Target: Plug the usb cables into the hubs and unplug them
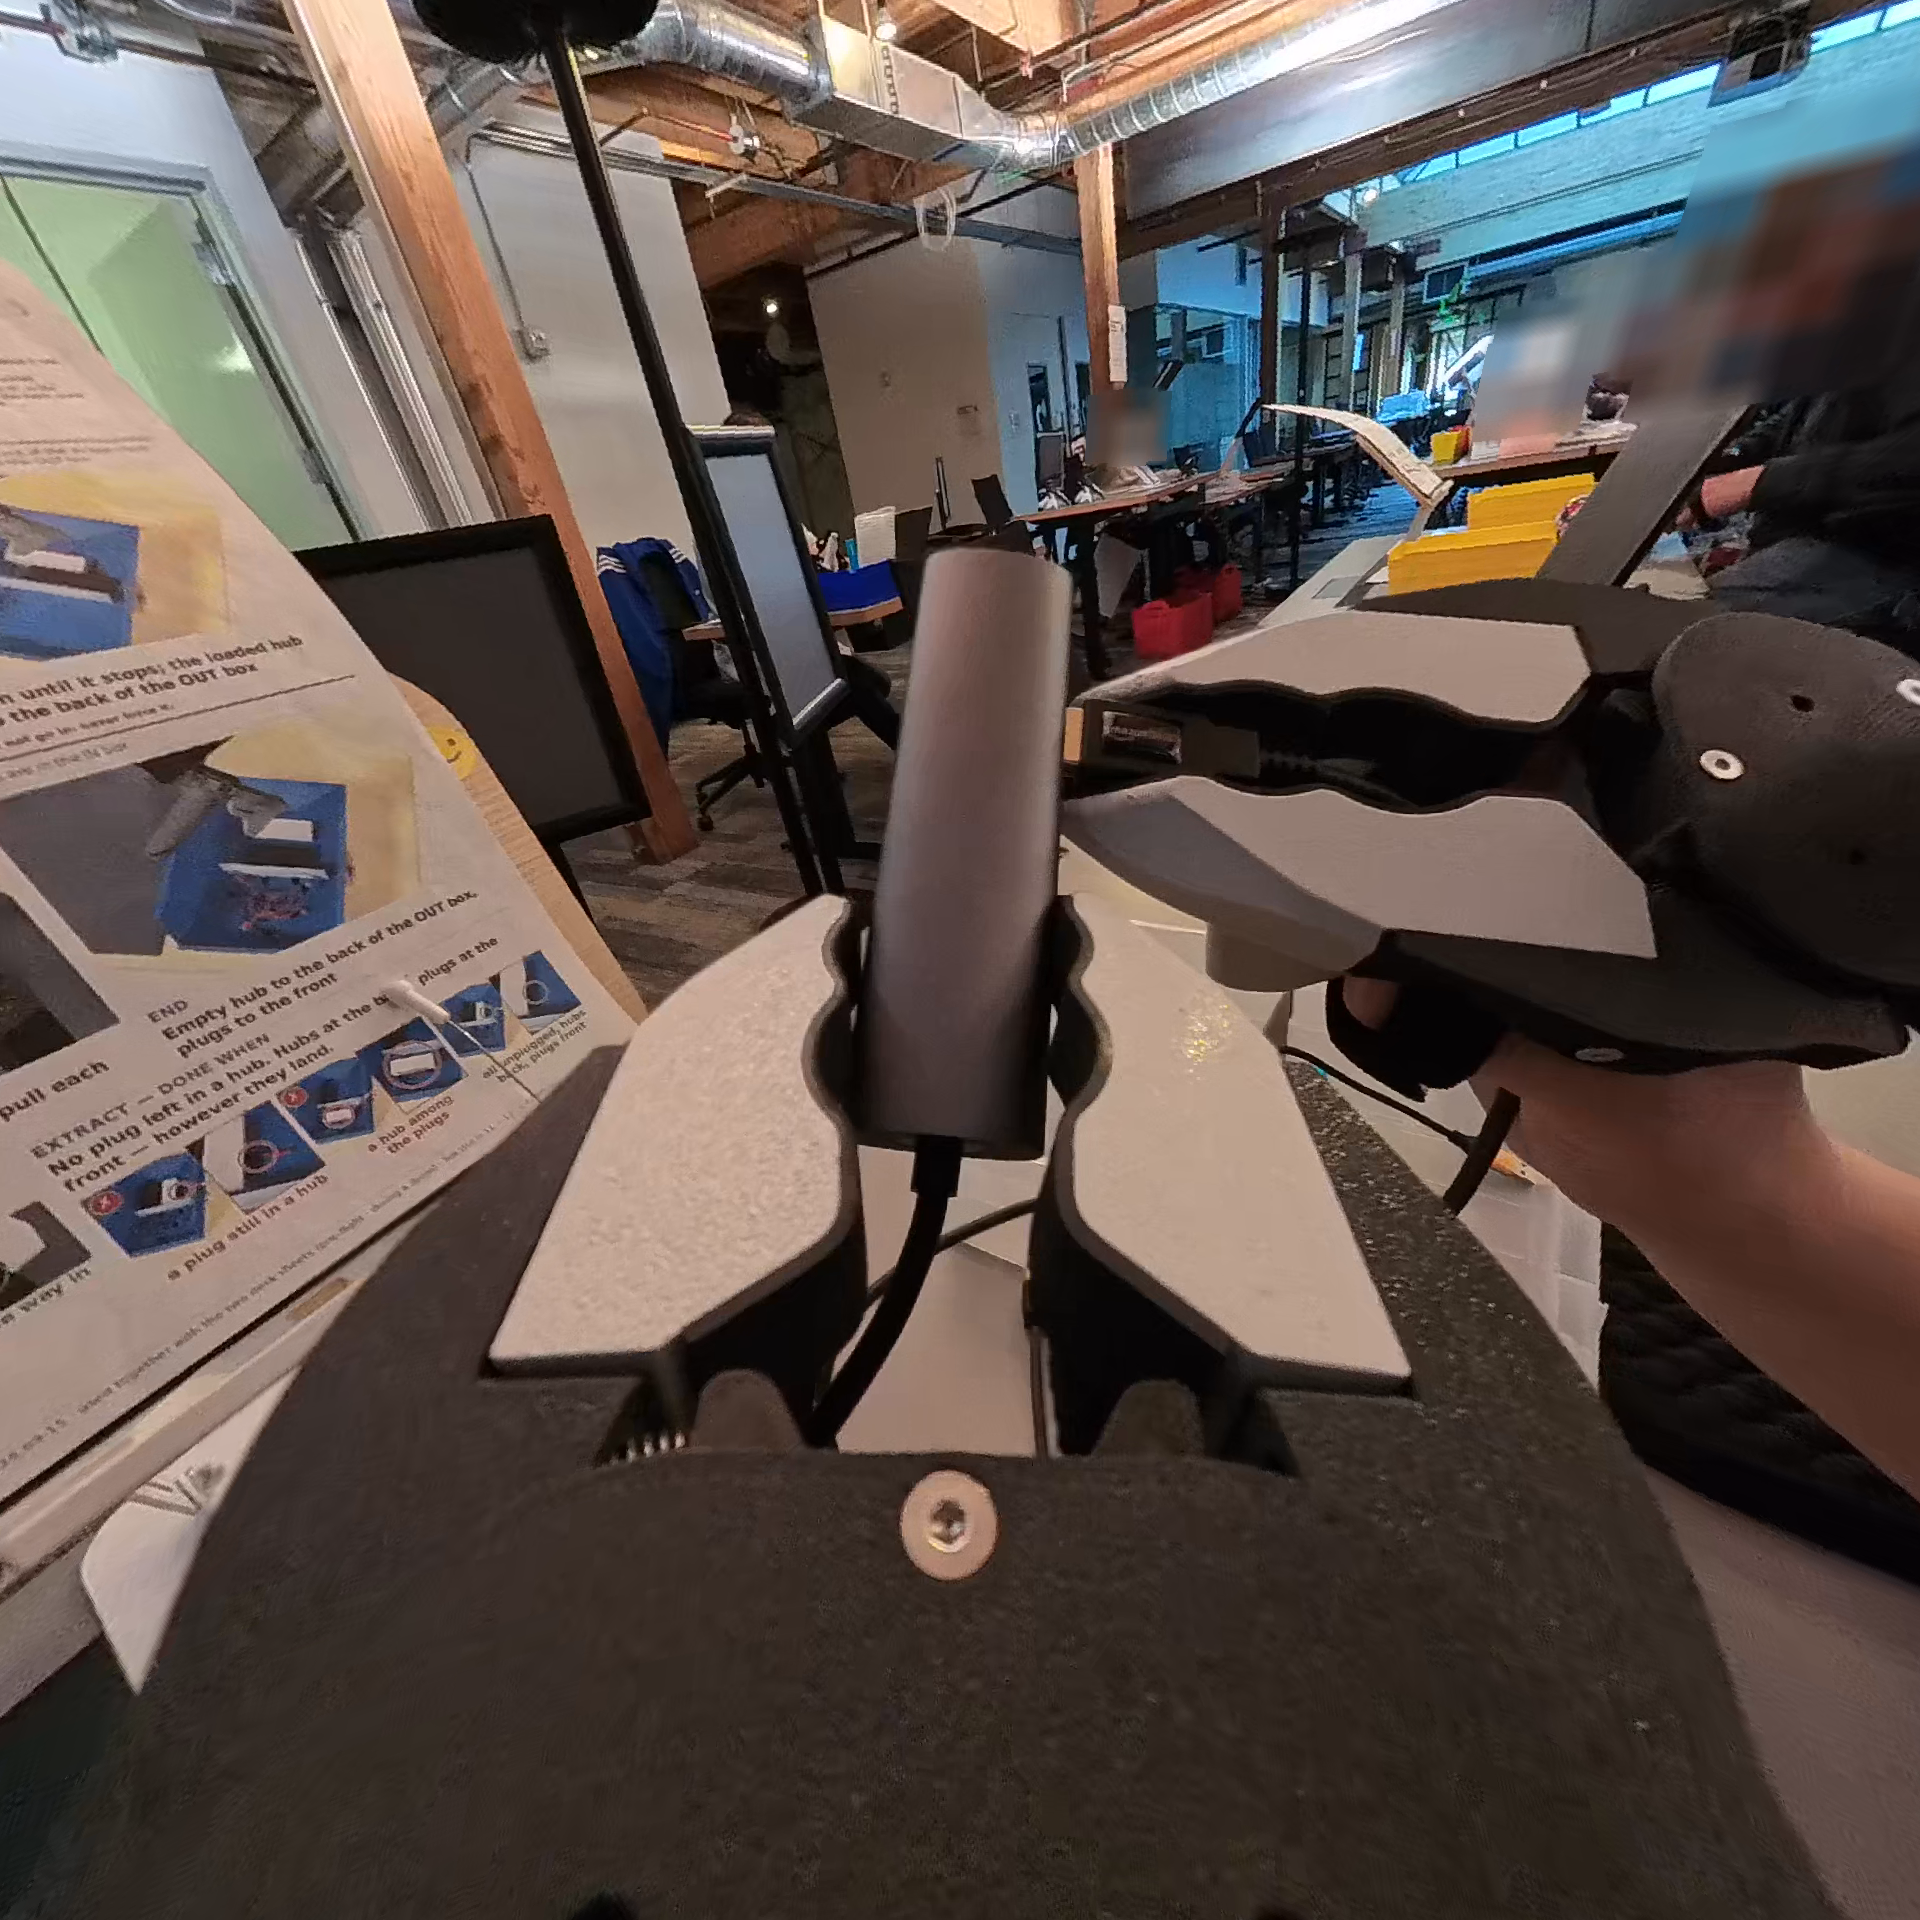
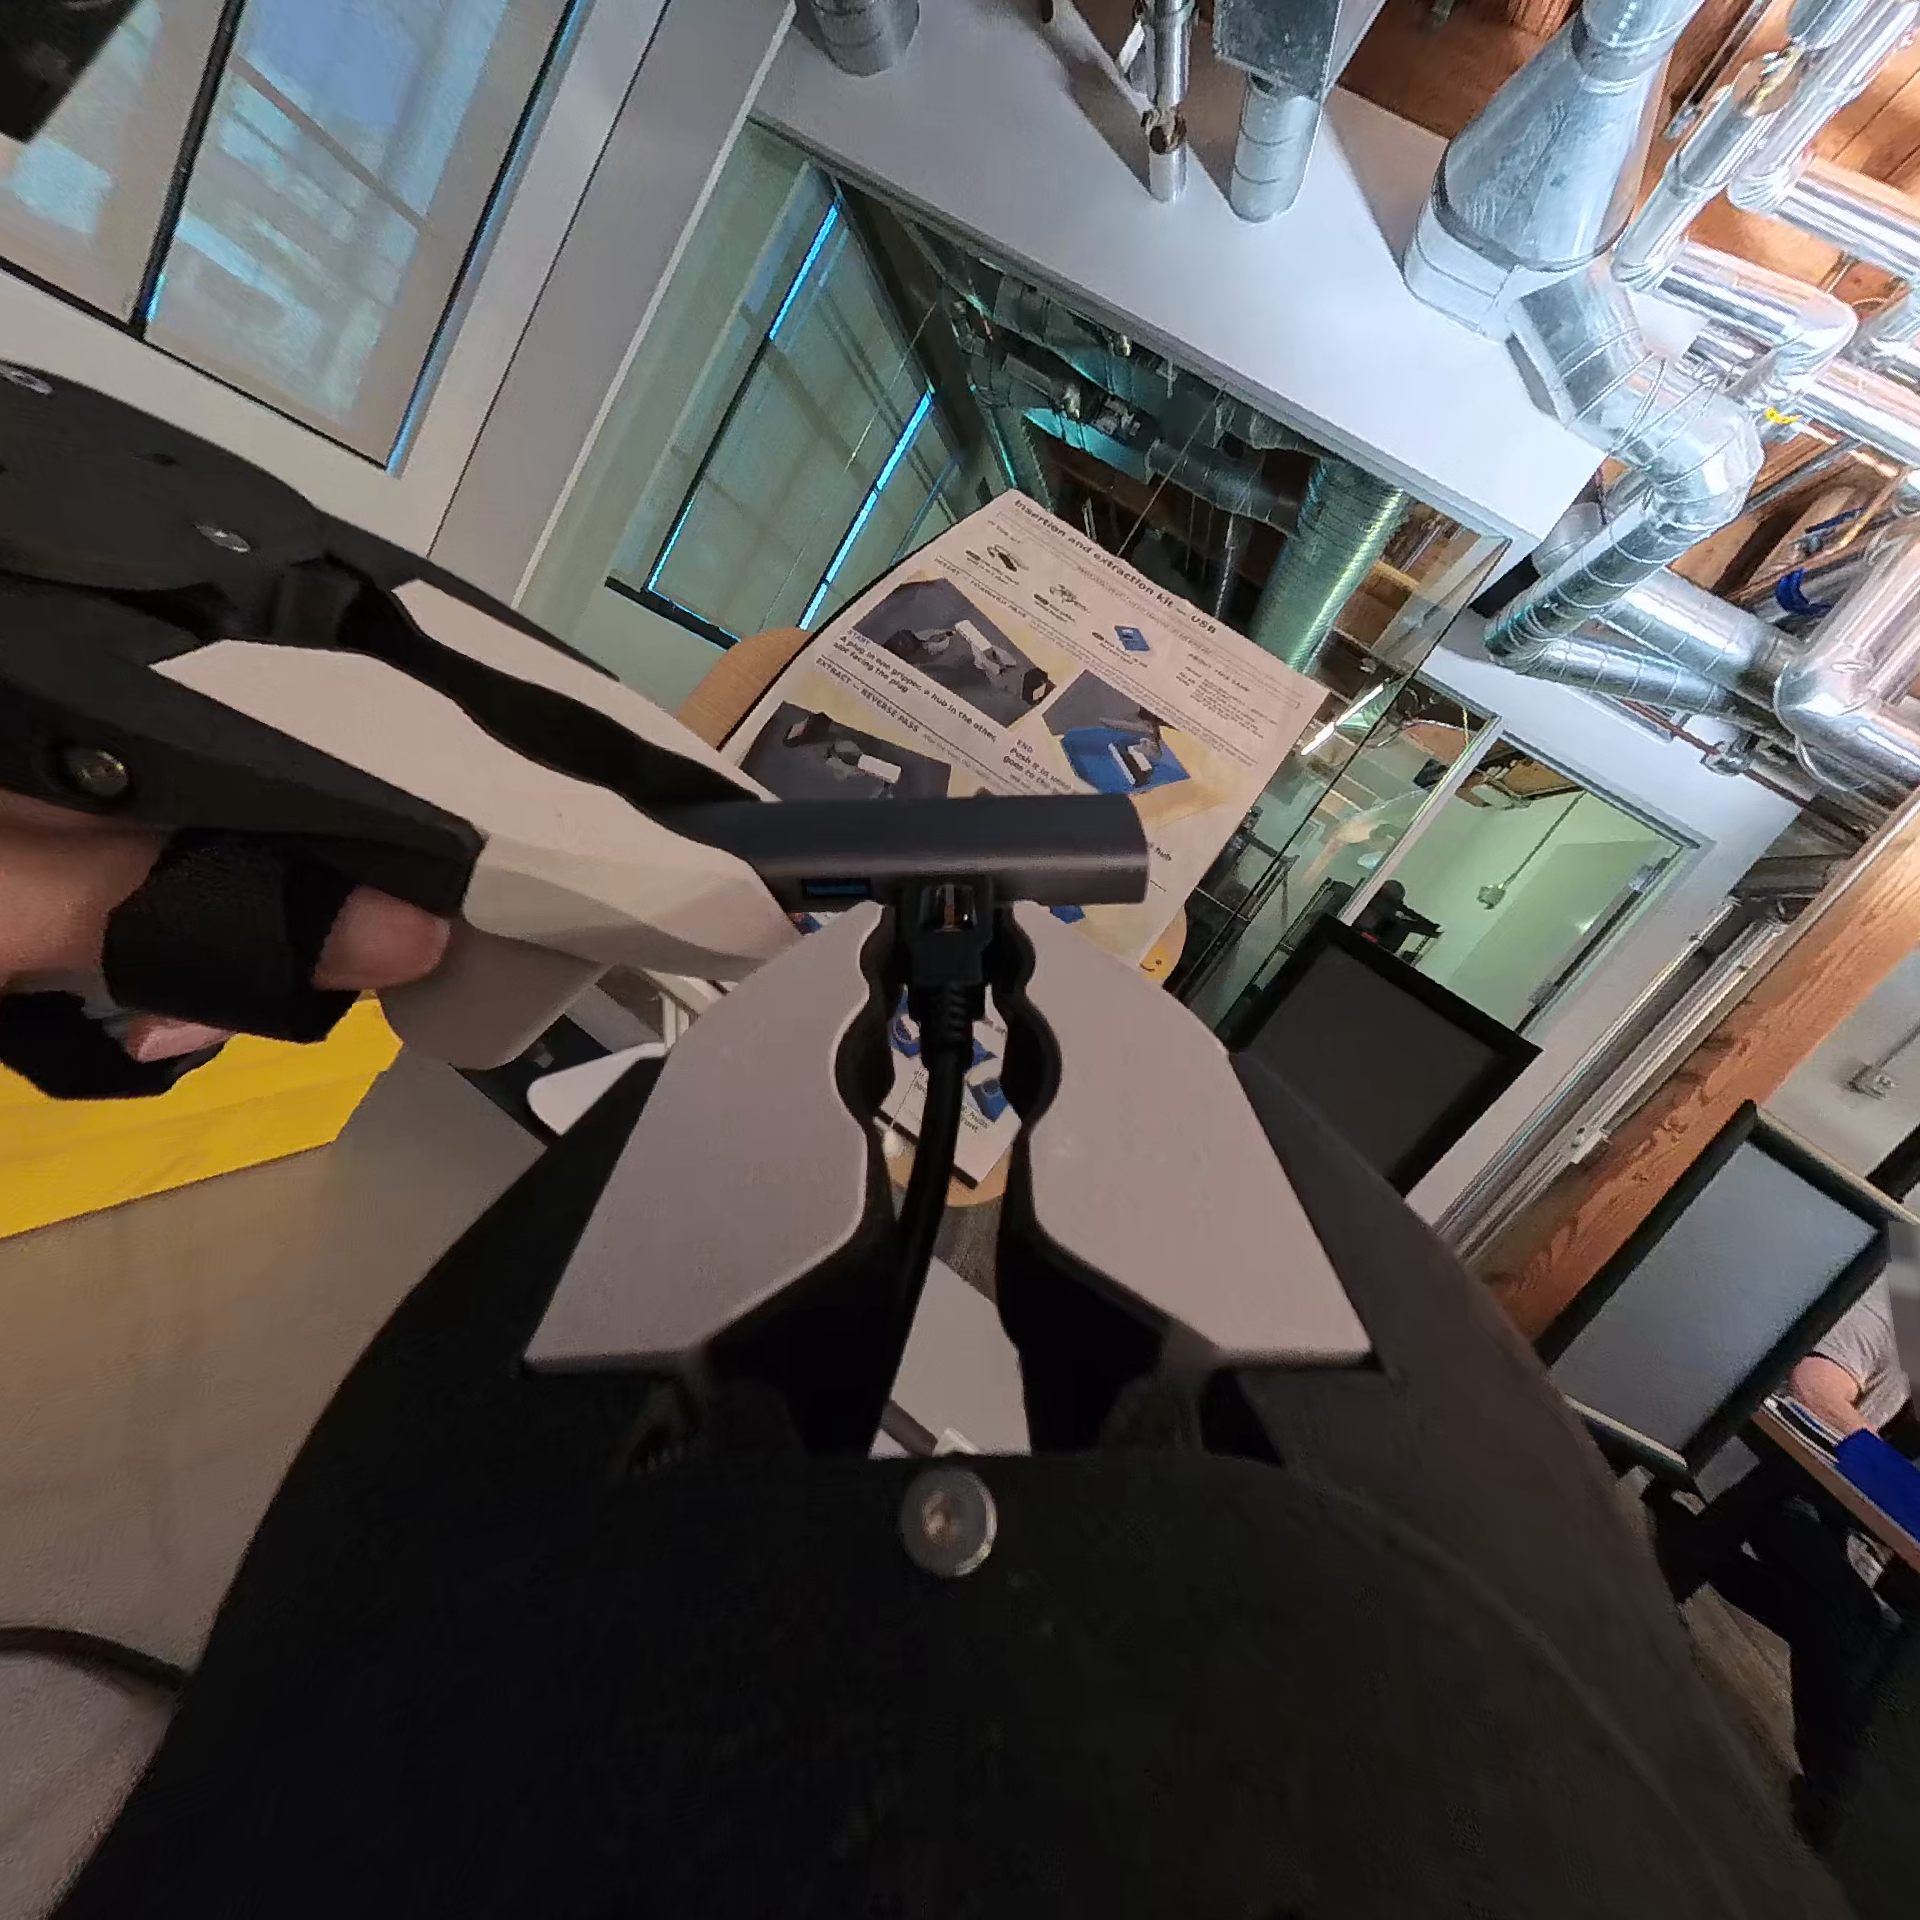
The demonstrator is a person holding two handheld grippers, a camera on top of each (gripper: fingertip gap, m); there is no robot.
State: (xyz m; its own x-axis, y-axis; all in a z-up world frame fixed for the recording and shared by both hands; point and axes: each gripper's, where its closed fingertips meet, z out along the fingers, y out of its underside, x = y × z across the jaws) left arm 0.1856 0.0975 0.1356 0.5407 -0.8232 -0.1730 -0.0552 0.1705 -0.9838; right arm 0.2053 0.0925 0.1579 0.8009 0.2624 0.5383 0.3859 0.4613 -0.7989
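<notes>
Gripping hub (image 1: pixel 961 831) between left fingers (image 1: pixel 727 1122); plug (image 2: pixel 943 914) between right fingers (image 2: pixel 769 1122).

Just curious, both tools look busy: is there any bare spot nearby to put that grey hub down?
Some. In the right wrist view a bare grey tabletop lies beside the yellow bin. It is crowded where the left gripper grips the hub and the right gripper holds the plug at it; the instruction sheet blocks the left.

Left tool (image 1: pixel 956 997) upright, clamped tight; right tool (image 2: pixel 940 945) level, pinched, tips nearly meeting left's
</notes>
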